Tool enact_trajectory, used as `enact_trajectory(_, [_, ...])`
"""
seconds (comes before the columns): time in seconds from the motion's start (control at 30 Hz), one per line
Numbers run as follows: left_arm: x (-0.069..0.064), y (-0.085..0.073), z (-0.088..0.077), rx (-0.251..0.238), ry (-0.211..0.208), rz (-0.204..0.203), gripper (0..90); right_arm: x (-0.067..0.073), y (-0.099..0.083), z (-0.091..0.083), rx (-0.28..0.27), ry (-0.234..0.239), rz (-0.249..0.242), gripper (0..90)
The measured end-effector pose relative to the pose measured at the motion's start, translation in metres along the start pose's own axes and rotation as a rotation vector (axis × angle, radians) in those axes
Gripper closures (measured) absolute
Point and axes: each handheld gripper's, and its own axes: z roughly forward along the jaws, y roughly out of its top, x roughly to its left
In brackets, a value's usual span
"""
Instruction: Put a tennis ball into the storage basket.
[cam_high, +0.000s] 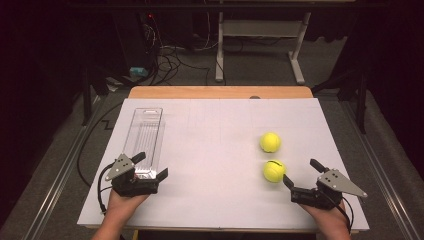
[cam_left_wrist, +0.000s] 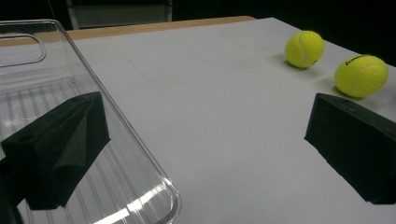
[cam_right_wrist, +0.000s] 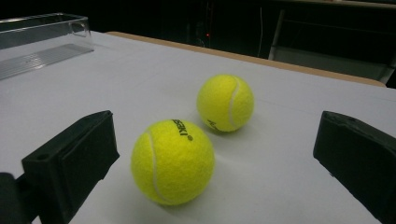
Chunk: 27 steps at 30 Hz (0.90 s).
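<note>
Landmark: clear tray (cam_high: 145, 135), long plastic bin, lying lengthwise on the left part of the white table sheet (cam_high: 215, 135).
L gripper (cam_high: 151, 165): at the tray's near end, jaws spread wide, nothing gripped. In the left gripper view one jaw sits over the tray's ribbed floor, other jaw outside the tray wall on bare sheet; near corner of tray (cam_left_wrist: 140, 186) lies between them.
R gripper (cam_high: 299, 173): well to the right of the tray, near table's front edge, jaws released, wide apart, nothing held.
Near ball (cam_high: 273, 170): yellow tennis ball, far right of tray, on the sheet just ahead of R gripper's left jaw tip. In the right gripper view it (cam_right_wrist: 173, 161) sits between the jaw lines, closer to the left-hand jaw; touching or not – can't tell.
Far ball (cam_high: 270, 142): 2nd tennis ball, also right of tray, just behind near ball, small gap between them; seen too at (cam_right_wrist: 225, 103).
Both balls from L side: (cam_left_wrist: 361, 75) near, (cam_left_wrist: 304, 48) far, well apart from tray.
Hands: L hand (cam_high: 125, 200), R hand (cam_high: 327, 212) come in from bottom edge.
</note>
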Motion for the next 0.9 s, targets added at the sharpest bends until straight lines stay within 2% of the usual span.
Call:
enact_trajectory(0.6, [-0.003,0.002,-0.001,-0.015,-0.010,0.000,0.5,-0.001,-0.002,0.000,0.006,0.005,0.010,0.0])
enact_trajectory(0.77, [-0.009,0.007,0.000,-0.016,-0.028,0.015,0.5,-0.001,-0.003,0.001,0.011,0.008,0.007,0.0])
enact_trajectory(0.9, [-0.022,0.012,0.006,0.019,-0.042,0.053,0.5,-0.001,-0.003,0.001,0.014,0.009,0.009,0.0])
